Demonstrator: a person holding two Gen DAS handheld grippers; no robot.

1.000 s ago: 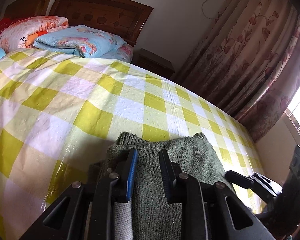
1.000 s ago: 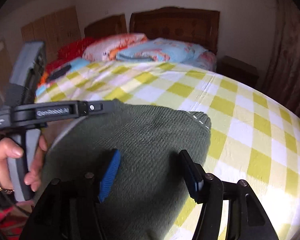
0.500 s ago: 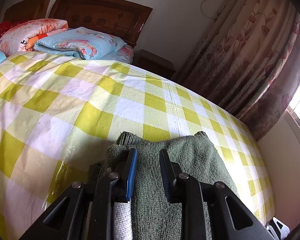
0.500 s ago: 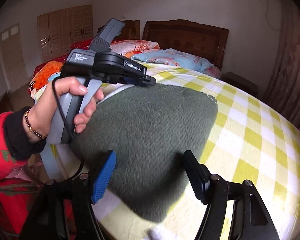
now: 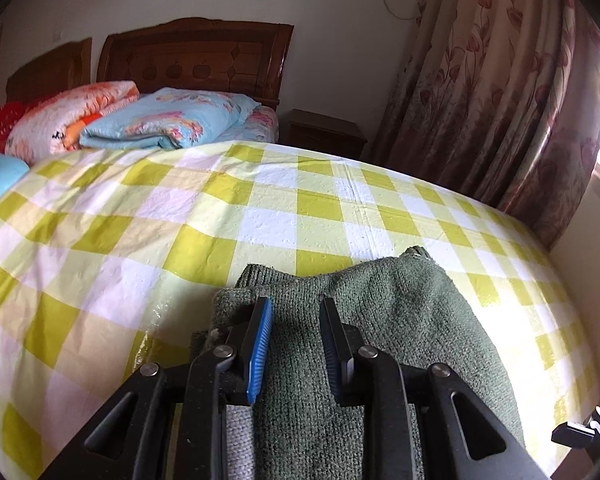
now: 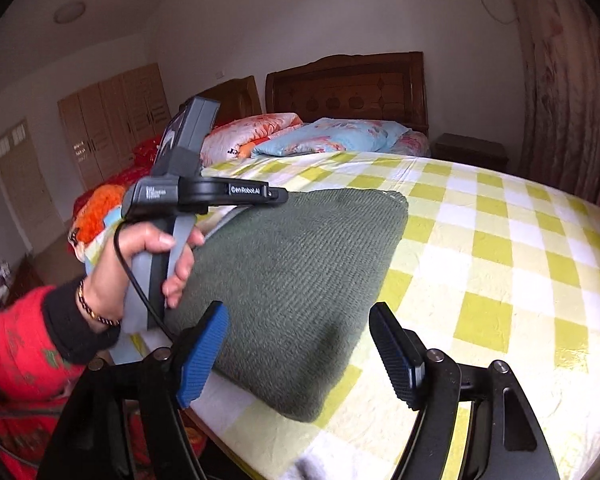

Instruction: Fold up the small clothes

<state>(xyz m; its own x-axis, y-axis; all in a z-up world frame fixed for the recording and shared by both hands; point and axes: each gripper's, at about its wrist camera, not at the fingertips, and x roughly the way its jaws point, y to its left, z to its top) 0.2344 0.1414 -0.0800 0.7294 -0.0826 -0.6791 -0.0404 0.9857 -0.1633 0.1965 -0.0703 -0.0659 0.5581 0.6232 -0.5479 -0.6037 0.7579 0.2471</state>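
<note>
A folded dark green knit sweater lies flat at the near edge of the bed's yellow-and-white checked cover. My left gripper sits low over the sweater's left part. Its jaws stand narrow and are opening, with knit showing in the gap and no pinched fold. In the right wrist view a hand in a red sleeve holds that left gripper at the sweater's far left edge. My right gripper hangs wide open above the sweater's near corner and holds nothing.
A pale grey cloth peeks out from under the sweater's left side. Folded quilts and pillows pile against the wooden headboard. A nightstand and floral curtain stand to the right, and a wardrobe to the left.
The right gripper has drawn back from over the sweater toward its near corner, so the left hand and gripper now show fully. The left gripper rolled slightly and its jaws parted a little.
</note>
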